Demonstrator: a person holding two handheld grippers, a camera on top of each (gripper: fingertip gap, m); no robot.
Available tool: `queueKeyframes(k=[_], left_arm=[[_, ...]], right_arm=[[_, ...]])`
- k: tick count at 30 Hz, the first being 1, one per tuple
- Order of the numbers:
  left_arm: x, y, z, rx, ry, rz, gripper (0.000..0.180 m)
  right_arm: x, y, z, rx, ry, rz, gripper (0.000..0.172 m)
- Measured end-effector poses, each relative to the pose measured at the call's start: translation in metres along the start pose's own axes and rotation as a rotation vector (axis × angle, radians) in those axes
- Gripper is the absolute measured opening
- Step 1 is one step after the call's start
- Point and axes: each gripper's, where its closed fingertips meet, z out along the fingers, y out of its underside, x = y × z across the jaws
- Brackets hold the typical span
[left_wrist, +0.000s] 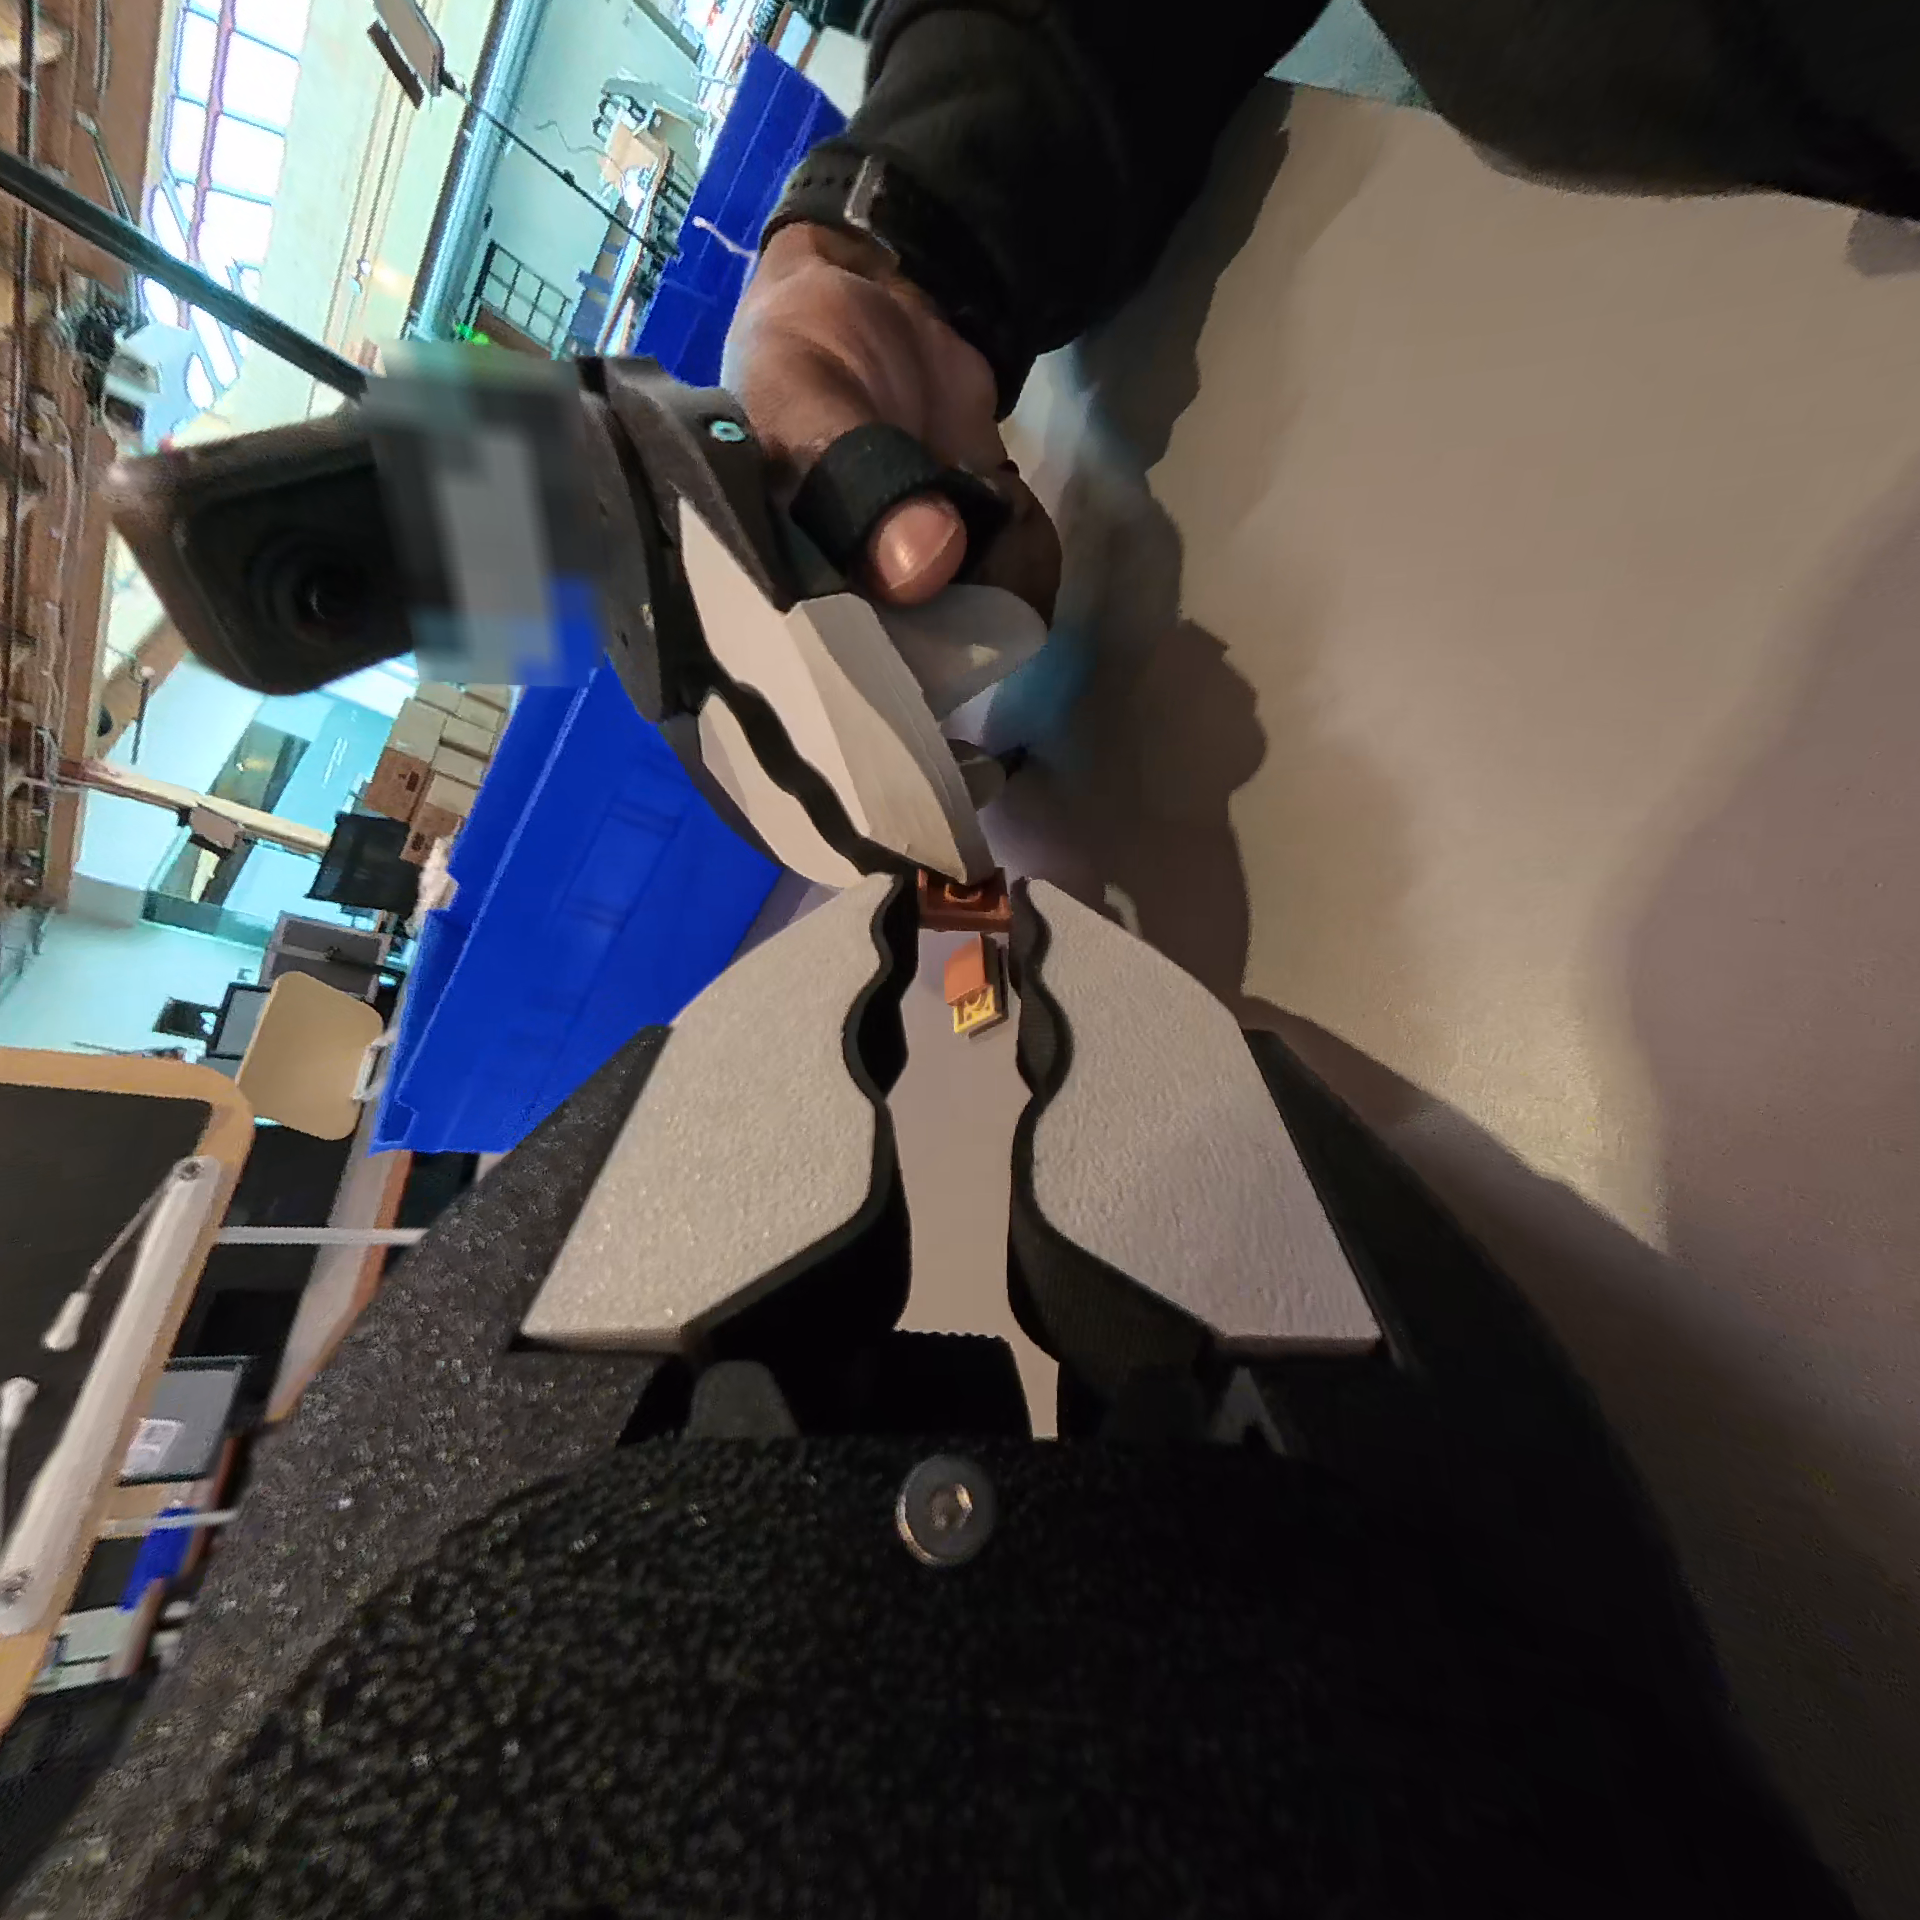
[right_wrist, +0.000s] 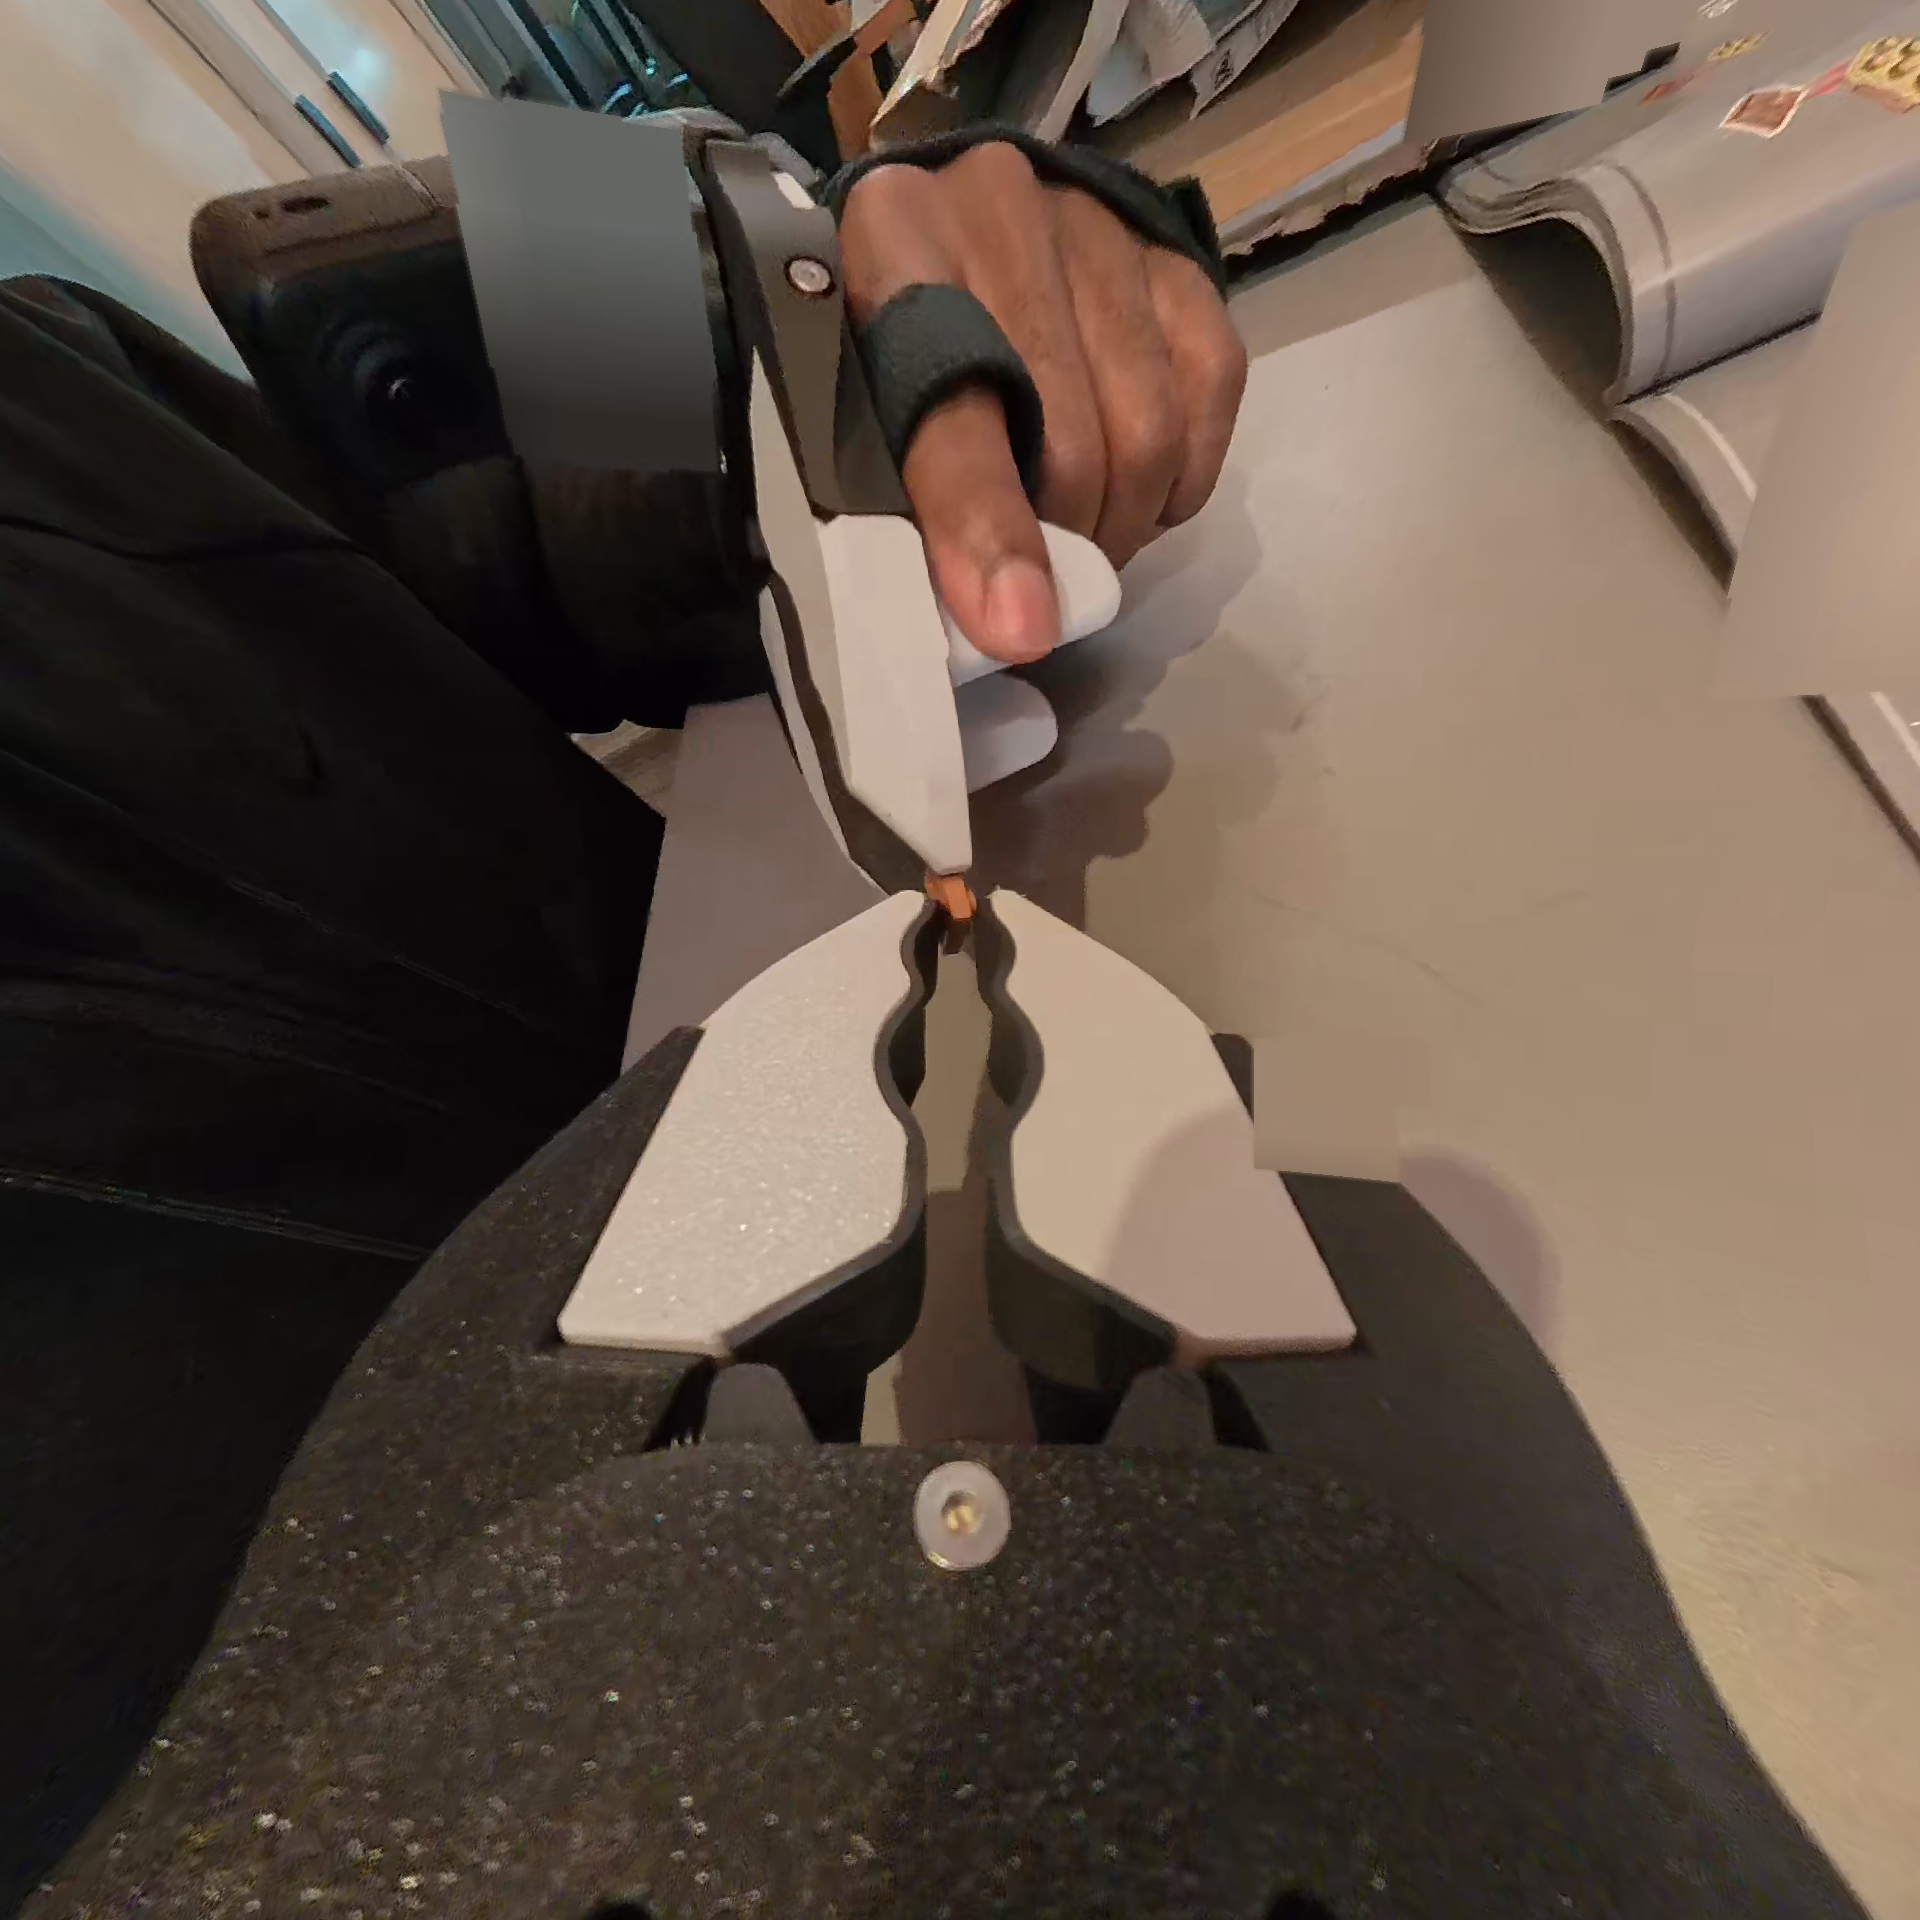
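My two grippers meet tip to tip above the pale table (left_wrist: 1558, 727). In the left wrist view a small brown studded brick (left_wrist: 966, 906) sits between my left gripper's (left_wrist: 961, 899) pads, which touch both its sides. The right gripper's fingertips (left_wrist: 971, 862) come down onto the same brick from above. In the right wrist view my right gripper (right_wrist: 954, 906) is shut on the thin orange-brown brick (right_wrist: 948, 896), and the left gripper's fingertips (right_wrist: 948, 857) meet it from above. A smaller orange-brown piece with a yellow printed face (left_wrist: 977, 992) shows just past the brick.
Blue bins (left_wrist: 582, 935) stand along the table's far side in the left wrist view. A grey stack of magazines (right_wrist: 1662, 260) and cardboard (right_wrist: 1299, 135) lie at the back in the right wrist view. A person's dark sleeve (right_wrist: 260, 831) fills the left. My two grippers' fingertips are within a few centimetres of each other.
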Motion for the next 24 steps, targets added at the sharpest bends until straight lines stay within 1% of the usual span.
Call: queueKeyframes(k=[1, 2, 3, 5, 8, 11, 15, 18, 21, 24], left_arm=[[-0.002, 0.001, 0.000, 0.000, -0.002, -0.029, 0.017], [-0.003, 0.001, 0.000, 0.007, -0.002, -0.062, 0.017], [-0.006, 0.002, -0.001, 0.013, -0.010, -0.098, 0.017], [-0.013, 0.007, -0.002, 0.005, -0.026, -0.173, 0.017], [-0.022, 0.018, -0.005, -0.021, -0.046, -0.288, 0.017], [-0.026, 0.026, -0.006, -0.030, -0.037, -0.405, 0.017], [-0.025, 0.030, -0.007, -0.016, 0.000, -0.528, 0.017], [-0.025, 0.032, -0.007, -0.005, 0.016, -0.592, 0.017], [-0.023, 0.034, -0.006, -0.003, 0.034, -0.636, 0.017], [-0.020, 0.034, -0.004, -0.009, 0.049, -0.629, 0.017]], right_arm=[[0.002, -0.001, -0.001, 0.003, 0.024, -0.012, 0.009], [0.006, -0.003, -0.002, 0.000, 0.064, -0.032, 0.017], [0.011, -0.003, -0.004, -0.008, 0.116, -0.058, 0.025], [0.023, -0.005, -0.009, -0.031, 0.254, -0.127, 0.034], [0.041, -0.001, -0.016, -0.098, 0.445, -0.211, 0.035], [0.058, 0.011, -0.019, -0.181, 0.572, -0.230, 0.034], [0.071, 0.025, -0.021, -0.265, 0.639, -0.216, 0.034], [0.074, 0.032, -0.022, -0.308, 0.653, -0.216, 0.032], [0.074, 0.036, -0.020, -0.323, 0.632, -0.205, 0.027], [0.073, 0.037, -0.019, -0.322, 0.615, -0.198, 0.024]])
